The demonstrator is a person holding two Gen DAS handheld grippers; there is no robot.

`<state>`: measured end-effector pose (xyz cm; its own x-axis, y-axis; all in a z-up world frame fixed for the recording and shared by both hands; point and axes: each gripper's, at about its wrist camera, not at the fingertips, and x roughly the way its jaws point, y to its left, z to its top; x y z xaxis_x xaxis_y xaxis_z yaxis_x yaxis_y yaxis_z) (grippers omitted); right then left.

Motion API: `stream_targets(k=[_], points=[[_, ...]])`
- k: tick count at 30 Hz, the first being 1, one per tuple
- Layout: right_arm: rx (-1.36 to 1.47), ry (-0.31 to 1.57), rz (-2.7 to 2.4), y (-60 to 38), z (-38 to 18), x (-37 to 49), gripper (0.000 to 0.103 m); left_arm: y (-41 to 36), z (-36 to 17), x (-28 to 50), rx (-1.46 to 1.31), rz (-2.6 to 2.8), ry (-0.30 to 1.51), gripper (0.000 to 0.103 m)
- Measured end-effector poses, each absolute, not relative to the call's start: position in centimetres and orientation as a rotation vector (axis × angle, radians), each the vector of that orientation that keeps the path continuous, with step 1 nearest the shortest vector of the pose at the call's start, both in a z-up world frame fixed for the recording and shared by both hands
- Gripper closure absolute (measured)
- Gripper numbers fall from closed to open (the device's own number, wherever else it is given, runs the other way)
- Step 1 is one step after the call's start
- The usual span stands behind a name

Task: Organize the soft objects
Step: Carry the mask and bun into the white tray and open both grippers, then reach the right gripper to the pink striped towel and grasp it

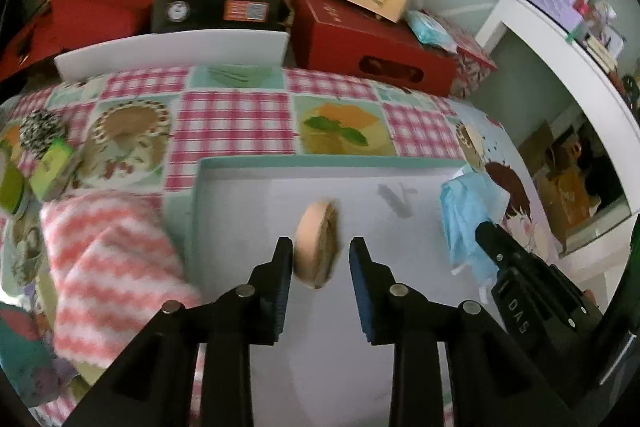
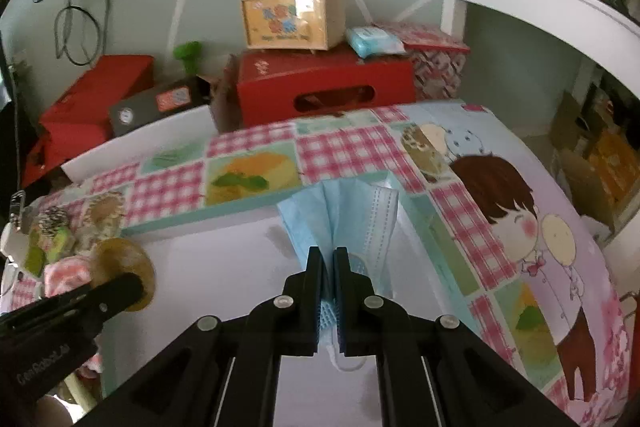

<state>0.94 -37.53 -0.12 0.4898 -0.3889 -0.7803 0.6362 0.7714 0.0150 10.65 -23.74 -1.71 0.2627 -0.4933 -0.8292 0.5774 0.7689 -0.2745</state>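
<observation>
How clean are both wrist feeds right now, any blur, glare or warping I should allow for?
Left wrist view: the round peach sponge between the open left gripper is motion-smeared, as is the pink striped cloth; fisheye bends the white shelf. Right wrist view: the blue face mask pinched in the right gripper is fairly sharp; glare washes the handled box's front; edges curve.

Round sponge (image 1: 316, 247) motion-blurred; striped cloth (image 1: 112, 275) blurred, edges unclear.
</observation>
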Motion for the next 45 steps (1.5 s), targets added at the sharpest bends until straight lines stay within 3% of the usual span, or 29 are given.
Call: stream_targets(k=[7,9,12,14,18,21,45], points=[[0.349,0.891,-0.656,-38.6,-1.3,0.6,0.093,-24.1,-3.3,10.0,0.084,-0.754,1.123,0.037],[0.346,0.907,-0.657,-38.5,-1.4,0.8,0.092,-23.9,-3.0,10.0,0.084,-0.747,1.106,0.021],[0.337,0.939,-0.656,-38.4,-1.6,1.0,0.07,-23.2,-2.5,10.0,0.078,-0.734,1.077,0.013],[0.326,0.958,-0.665,-38.2,-1.6,1.1,0.034,-22.7,-2.2,10.2,0.067,-0.721,1.065,0.011],[0.31,0.974,-0.673,-38.1,-1.2,1.1,0.025,-22.1,-1.8,10.6,0.033,-0.737,1.07,0.002],[0.329,0.979,-0.672,-38.3,-1.4,1.0,0.002,-22.0,-1.6,10.6,0.044,-0.72,1.056,0.002],[0.347,0.935,-0.69,-37.8,-0.4,1.2,0.0,-17.7,-0.1,12.6,-0.018,-0.619,1.008,0.002]])
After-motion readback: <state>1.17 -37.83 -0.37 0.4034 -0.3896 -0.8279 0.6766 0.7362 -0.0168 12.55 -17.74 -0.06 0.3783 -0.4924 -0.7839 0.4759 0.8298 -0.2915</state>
